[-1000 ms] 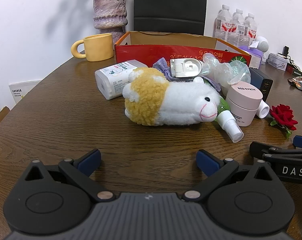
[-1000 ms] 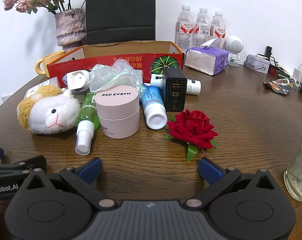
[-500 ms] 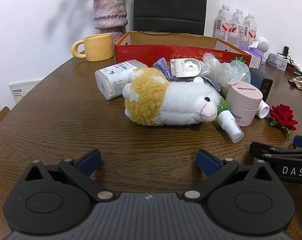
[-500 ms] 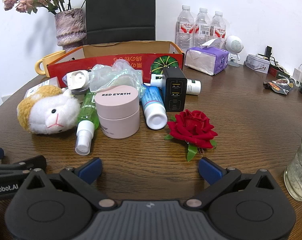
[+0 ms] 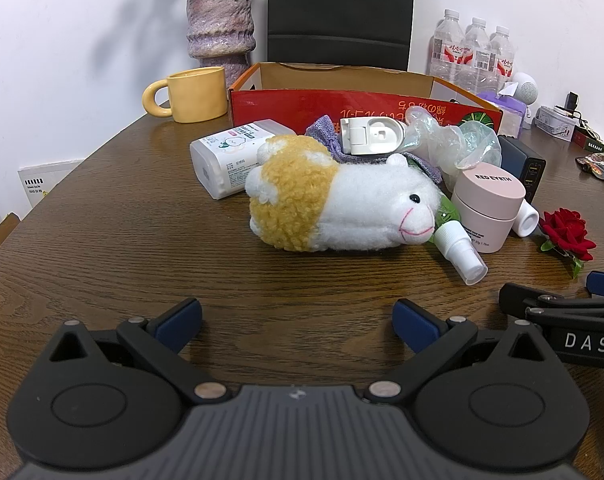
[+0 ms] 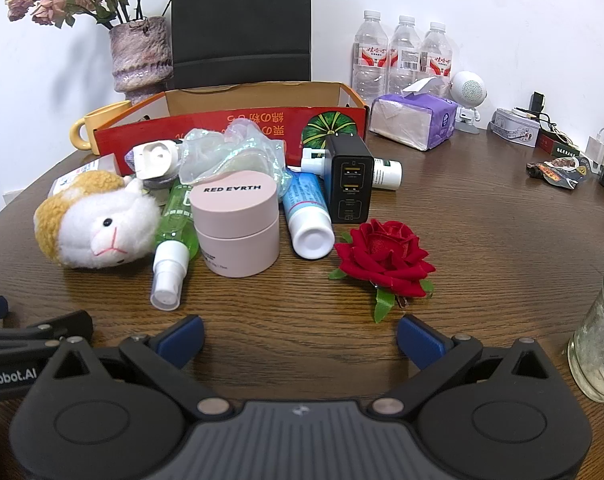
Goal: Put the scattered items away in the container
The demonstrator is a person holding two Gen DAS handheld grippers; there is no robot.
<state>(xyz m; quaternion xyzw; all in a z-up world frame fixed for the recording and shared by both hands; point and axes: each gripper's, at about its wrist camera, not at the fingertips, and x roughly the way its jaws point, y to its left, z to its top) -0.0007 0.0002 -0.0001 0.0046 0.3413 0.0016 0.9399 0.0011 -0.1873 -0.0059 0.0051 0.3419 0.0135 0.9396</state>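
Presently on the brown wooden worktop (image 5: 122, 240): left tongs (image 5: 297, 319) spread wide, empty, low over the near edge; right tongs (image 6: 300, 335) likewise wide and empty, just beside them.

Container: red cardboard box (image 6: 230, 120), open-topped, at the back of the clutter, nothing visible inside from either view.

Scattered items, all outside the box:
- plush sheep (image 5: 341, 208), white and yellow, lying on its side, nearest the left tongs;
- white wipes pack (image 5: 226, 160) behind it;
- green spray bottle (image 6: 174, 240), lying down, white cap toward the tongs, touching the pink jar (image 6: 238, 224) marked RED EYRTH;
- blue tube (image 6: 307, 216) lying beside the jar;
- black charger (image 6: 349, 180) upright, with a white bottle (image 6: 385, 174) behind it;
- crumpled clear plastic (image 6: 230, 156) and a white flip-cap (image 6: 156, 158) against the box front;
- red rose (image 6: 385, 258), closest to the right tongs.
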